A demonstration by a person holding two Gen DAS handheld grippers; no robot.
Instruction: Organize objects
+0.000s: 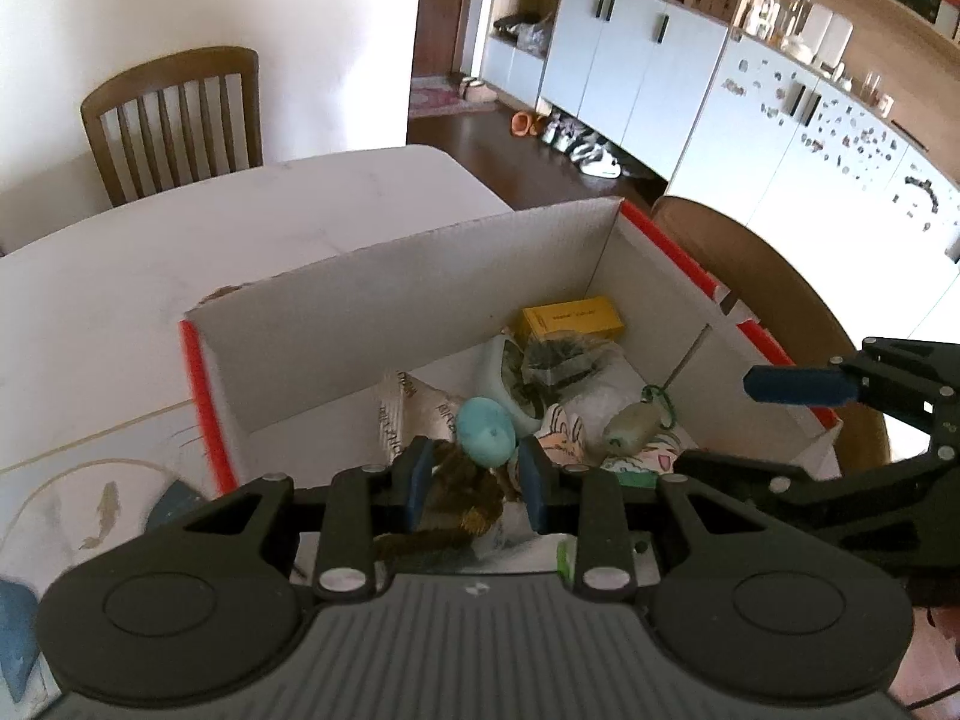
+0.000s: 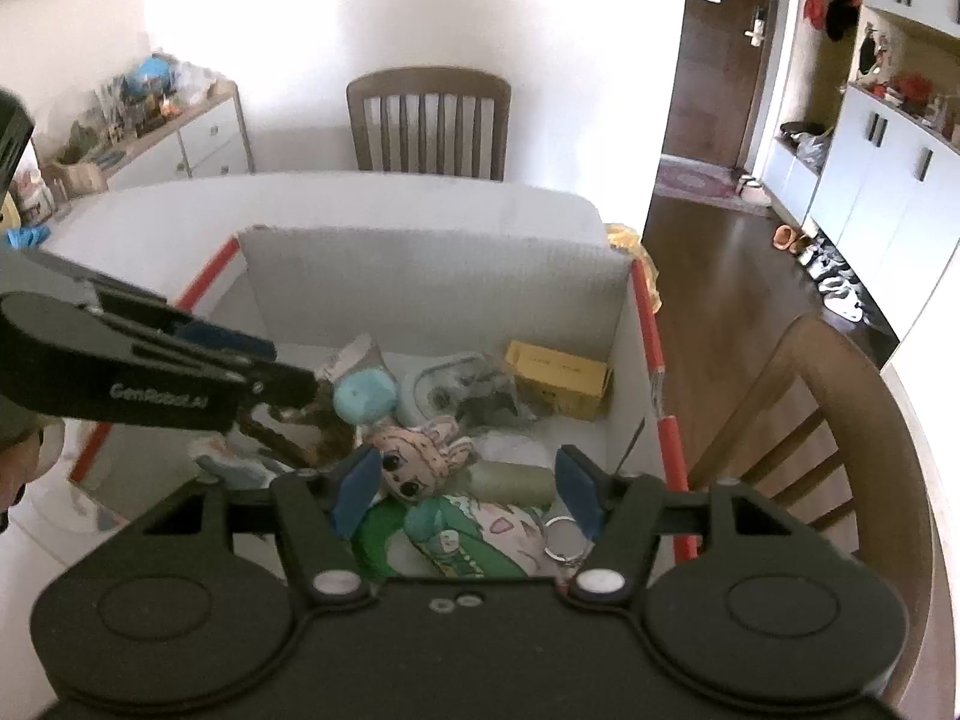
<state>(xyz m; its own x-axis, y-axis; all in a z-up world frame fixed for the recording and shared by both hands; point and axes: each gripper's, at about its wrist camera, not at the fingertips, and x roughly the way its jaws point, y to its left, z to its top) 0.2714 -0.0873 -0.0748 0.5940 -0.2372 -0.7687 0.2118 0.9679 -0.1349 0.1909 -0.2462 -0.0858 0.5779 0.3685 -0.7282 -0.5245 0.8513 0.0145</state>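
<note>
A white cardboard box (image 1: 414, 300) with red edges stands on the table (image 1: 120, 276), also in the right wrist view (image 2: 432, 276). Inside lie a yellow carton (image 1: 570, 317), a round blue plush (image 1: 485, 431), a brown furry toy (image 1: 462, 492), a doll-face plush (image 2: 414, 459), a grey-green pouch (image 2: 516, 480) and a green printed pouch (image 2: 474, 540). My left gripper (image 1: 474, 489) is partly closed around the brown furry toy, low in the box. My right gripper (image 2: 465, 489) is open above the doll and pouches, holding nothing.
A wooden chair (image 1: 174, 120) stands behind the table, and another (image 2: 804, 420) is to the box's right. White cabinets (image 1: 660, 72) line the far wall. A fish-print mat (image 1: 102, 510) lies left of the box.
</note>
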